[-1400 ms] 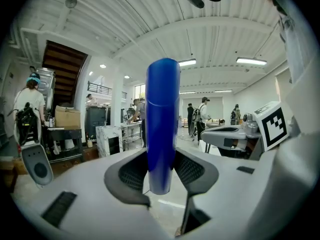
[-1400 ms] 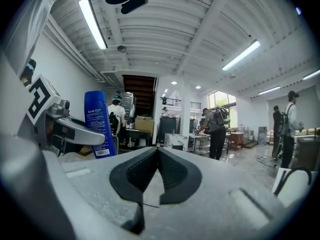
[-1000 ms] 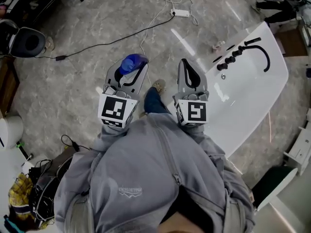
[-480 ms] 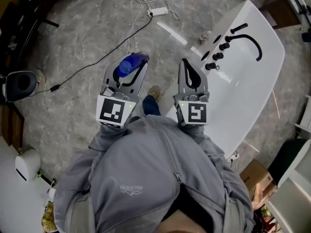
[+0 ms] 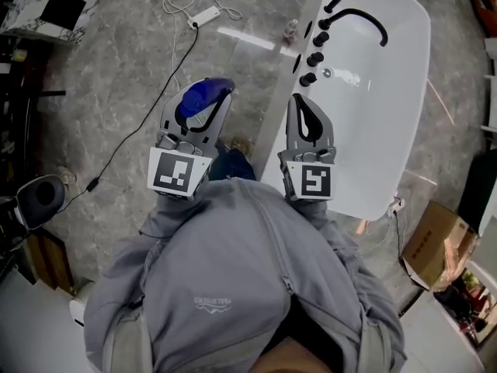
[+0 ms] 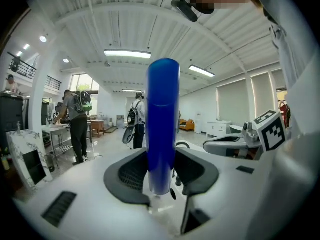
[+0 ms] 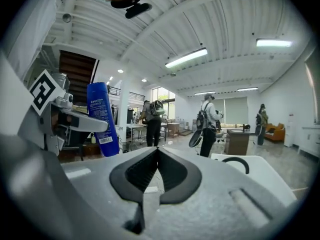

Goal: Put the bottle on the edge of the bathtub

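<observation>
Left gripper [image 5: 203,109] clamps blue bottle [image 5: 200,99] over floor; right gripper [image 5: 307,122] closed, empty; bathtub [image 5: 388,76] edge placement pending

Bottle [image 6: 162,124]: solid blue; its side carries white print and a white barcode patch.
Left gripper [image 5: 203,93] and right gripper [image 5: 300,106]: light grey shells with black ribbed linings on the jaws.
Marker cubes [image 5: 177,174]: black square pattern on a white ground.
Bathtub [image 5: 392,107]: glossy white.
Faucet [image 5: 365,18] and knobs [image 5: 314,57]: black.
Floor [image 5: 101,84]: grey with pale marble veining.
Hoodie [image 5: 233,278]: grey, with a small pale chest logo.
Power strip [image 5: 203,15]: white.
Cardboard box [image 5: 435,243]: brown.
</observation>
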{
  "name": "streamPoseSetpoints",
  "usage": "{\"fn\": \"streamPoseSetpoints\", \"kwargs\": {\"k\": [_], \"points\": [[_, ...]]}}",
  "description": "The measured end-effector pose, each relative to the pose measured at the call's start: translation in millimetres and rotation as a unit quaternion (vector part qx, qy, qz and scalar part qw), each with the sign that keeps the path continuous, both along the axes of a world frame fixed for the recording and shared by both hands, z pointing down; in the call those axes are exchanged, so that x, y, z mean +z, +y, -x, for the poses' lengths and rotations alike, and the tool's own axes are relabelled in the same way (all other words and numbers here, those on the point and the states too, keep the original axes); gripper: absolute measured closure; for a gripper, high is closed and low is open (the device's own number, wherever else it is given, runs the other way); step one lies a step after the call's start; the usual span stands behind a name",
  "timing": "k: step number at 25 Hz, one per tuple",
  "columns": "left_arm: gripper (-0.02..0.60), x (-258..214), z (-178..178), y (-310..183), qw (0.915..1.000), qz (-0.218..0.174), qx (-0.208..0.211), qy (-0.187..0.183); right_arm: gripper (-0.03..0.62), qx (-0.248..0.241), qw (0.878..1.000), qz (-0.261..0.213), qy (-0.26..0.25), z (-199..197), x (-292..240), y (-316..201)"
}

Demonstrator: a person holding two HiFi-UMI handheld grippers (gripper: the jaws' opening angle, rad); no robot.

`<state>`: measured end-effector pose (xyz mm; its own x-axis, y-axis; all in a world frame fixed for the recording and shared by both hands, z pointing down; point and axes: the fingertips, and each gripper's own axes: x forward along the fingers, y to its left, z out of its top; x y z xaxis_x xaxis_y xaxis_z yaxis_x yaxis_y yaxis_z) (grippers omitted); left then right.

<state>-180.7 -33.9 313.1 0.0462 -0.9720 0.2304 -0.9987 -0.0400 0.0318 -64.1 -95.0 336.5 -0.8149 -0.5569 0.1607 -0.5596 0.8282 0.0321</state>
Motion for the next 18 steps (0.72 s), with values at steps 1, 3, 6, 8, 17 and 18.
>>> {"fn": "streamPoseSetpoints", "kwargs": {"k": [1,3,6,8,17,18], "points": [[0.425,1,-6,-6,0.9999,0.0,0.011,0.001,0.591,0.012,1.0,-0.001,0.001,-9,1,-4],[0.425,3,-17,-17,0.9995,-0.001,0.031,0.001,0.591,0.035,0.999,-0.004,0.002,-25,2,-11],[0.425,3,-29,-36,0.9982,-0.005,0.06,-0.004,0.591,0.07,0.997,-0.013,0.004,-46,-2,-22],[0.425,0,-38,-50,0.9963,-0.005,0.086,-0.002,0.591,0.096,0.995,-0.02,0.006,-58,-7,-30],[0.425,3,-64,-107,0.9827,-0.004,0.185,0.001,0.591,0.189,0.981,-0.022,0.025,-89,-6,-55],[0.425,5,-66,-110,0.98,-0.003,0.199,0.001,0.591,0.199,0.979,-0.021,0.028,-90,-5,-56]]}}
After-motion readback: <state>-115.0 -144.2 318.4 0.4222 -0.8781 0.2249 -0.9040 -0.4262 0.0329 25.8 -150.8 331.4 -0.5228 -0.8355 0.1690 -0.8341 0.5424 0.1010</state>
